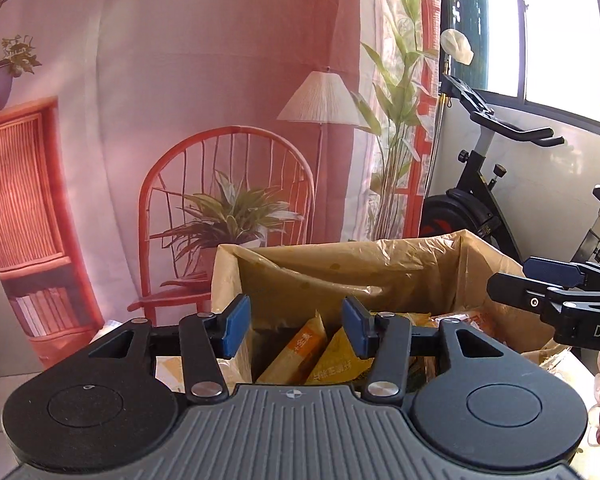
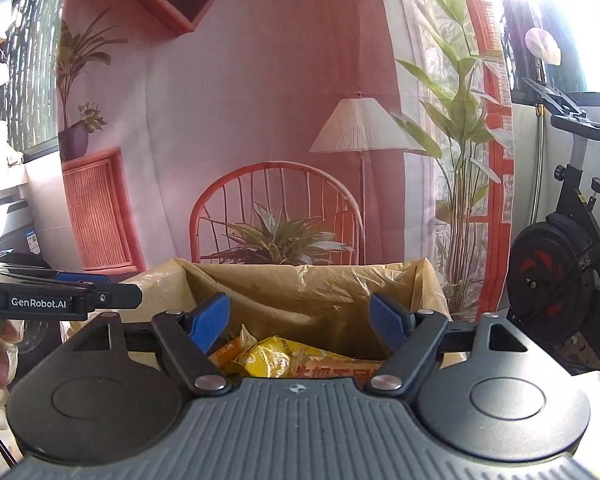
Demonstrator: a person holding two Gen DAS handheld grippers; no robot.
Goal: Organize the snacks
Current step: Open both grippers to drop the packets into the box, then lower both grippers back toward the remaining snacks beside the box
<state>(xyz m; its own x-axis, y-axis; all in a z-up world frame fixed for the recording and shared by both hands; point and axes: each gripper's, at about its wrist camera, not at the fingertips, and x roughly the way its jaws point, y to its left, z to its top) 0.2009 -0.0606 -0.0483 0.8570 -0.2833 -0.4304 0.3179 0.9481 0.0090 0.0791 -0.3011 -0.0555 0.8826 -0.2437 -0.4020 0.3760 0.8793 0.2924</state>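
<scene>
Although nothing is gripped yet, the snack packets point(image 1: 320, 356) already lie inside the plastic-lined cardboard box point(image 1: 340, 268), low in the centre of both views, straight ahead of and below each tool. The orange packet's point(image 1: 296, 350) long axis leans up toward the frame's top right in the left view; the yellow packet point(image 2: 272, 354) sits between the right gripper's point(image 2: 300, 322) spread, empty jaws. The left gripper point(image 1: 296, 326) is likewise released and empty, and looks slightly nearer the orange packet. Beyond the box hangs a printed pink backdrop point(image 2: 260, 100); an exercise bike point(image 1: 488, 184) stands at the right edge.
</scene>
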